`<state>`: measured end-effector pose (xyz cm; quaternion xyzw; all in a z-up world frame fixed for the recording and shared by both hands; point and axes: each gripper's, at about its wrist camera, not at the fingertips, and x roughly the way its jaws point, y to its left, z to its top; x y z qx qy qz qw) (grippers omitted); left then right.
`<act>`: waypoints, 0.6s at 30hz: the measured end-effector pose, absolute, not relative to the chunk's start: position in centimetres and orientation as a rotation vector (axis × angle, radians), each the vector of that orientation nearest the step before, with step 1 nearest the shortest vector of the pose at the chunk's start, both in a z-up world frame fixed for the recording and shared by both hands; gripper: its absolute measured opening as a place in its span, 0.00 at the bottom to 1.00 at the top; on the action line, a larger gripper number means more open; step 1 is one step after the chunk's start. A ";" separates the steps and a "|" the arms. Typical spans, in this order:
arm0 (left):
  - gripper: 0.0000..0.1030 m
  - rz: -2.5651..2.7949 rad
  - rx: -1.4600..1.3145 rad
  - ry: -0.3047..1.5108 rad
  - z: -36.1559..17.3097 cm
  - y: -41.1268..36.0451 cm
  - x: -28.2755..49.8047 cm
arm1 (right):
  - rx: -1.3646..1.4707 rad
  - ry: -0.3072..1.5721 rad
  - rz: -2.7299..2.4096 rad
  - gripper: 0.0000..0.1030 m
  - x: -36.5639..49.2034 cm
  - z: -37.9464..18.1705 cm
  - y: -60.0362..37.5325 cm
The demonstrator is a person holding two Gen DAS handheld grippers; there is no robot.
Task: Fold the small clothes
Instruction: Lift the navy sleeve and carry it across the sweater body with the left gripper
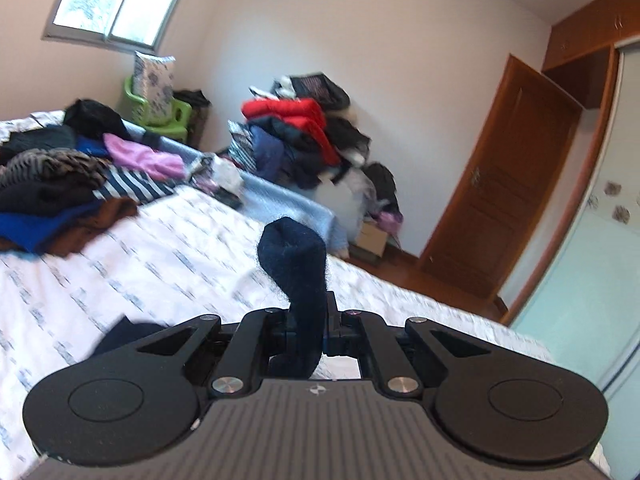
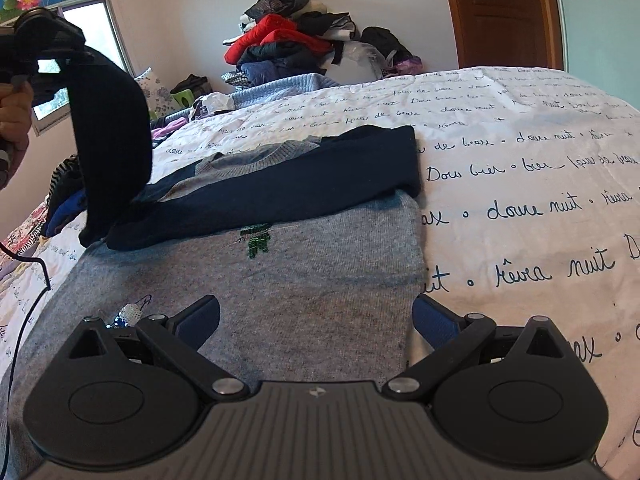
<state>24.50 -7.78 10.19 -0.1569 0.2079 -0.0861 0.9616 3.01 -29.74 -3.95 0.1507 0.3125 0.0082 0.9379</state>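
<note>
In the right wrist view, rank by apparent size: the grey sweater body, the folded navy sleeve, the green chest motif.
1. Grey sweater body, though nearness inflates it.
2. Folded navy sleeve.
3. Green chest motif.

One sweater point(image 2: 304, 280), two grippers point(image 2: 316, 320)

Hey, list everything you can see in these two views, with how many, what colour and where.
sweater: one, grey with navy sleeves, flat on the bed
lifted sleeve: one, navy, held up at the left
other sleeve: one, navy, folded across the chest
bed cover: one, white with script print
clothes heap: one, mixed colours, far side of the bed
clothes pile: one, red and dark, against the wall
chair: one, green, under the window
door: one, brown wood
left gripper: shut on the lifted sleeve
right gripper: fingers open above the sweater hem
hand: one, at the left gripper's handle
</note>
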 end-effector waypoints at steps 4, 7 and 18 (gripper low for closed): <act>0.07 -0.202 -0.232 0.470 7.4 -12.4 25.0 | 0.317 0.632 0.013 1.00 2.5 -4.0 -30.2; 0.07 -0.217 -0.192 0.509 5.2 -14.9 25.4 | 0.324 0.633 0.011 1.00 2.2 -4.1 -30.5; 0.08 -0.242 -0.045 0.619 -1.4 -21.1 25.3 | 0.354 0.641 -0.011 1.00 1.3 -4.5 -31.7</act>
